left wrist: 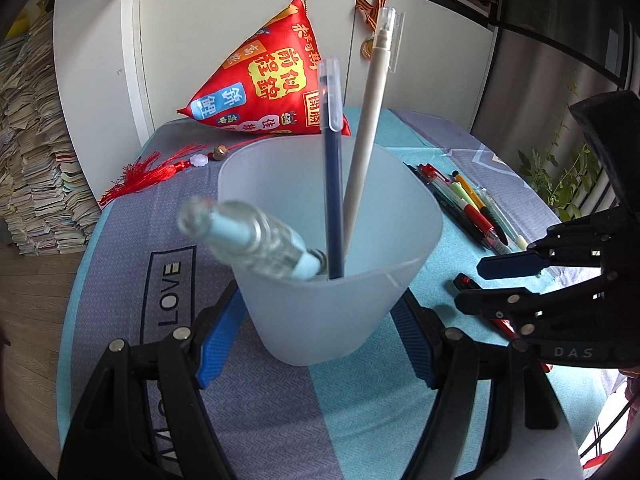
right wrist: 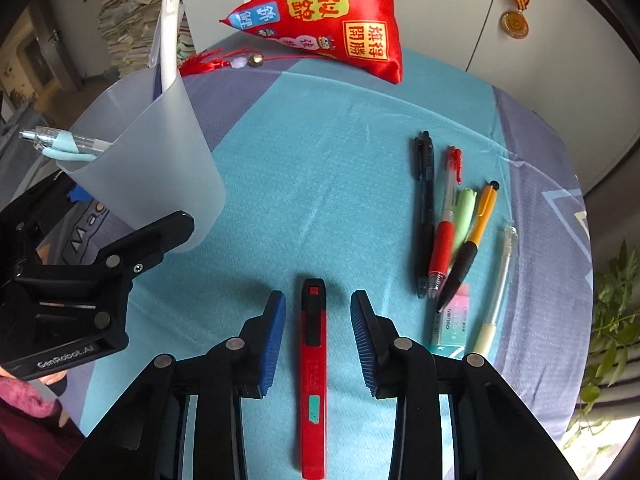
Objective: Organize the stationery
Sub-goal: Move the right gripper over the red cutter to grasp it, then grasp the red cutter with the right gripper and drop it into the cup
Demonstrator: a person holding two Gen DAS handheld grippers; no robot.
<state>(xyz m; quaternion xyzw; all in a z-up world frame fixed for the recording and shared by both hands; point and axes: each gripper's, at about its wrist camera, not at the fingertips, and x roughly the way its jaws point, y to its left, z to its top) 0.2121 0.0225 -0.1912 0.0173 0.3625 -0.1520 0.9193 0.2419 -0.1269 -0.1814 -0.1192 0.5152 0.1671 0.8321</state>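
My left gripper is shut on a frosted plastic cup, which also shows in the right wrist view. The cup holds a dark blue pen, a white pen and a clear light-blue pen. My right gripper is open, its blue pads on either side of a red utility knife lying on the cloth. A row of pens, a clear pen and an eraser lie to the right.
A red pyramid cushion with a red tassel sits at the table's far side. A blue and grey cloth covers the table. Stacks of paper stand left, a plant right.
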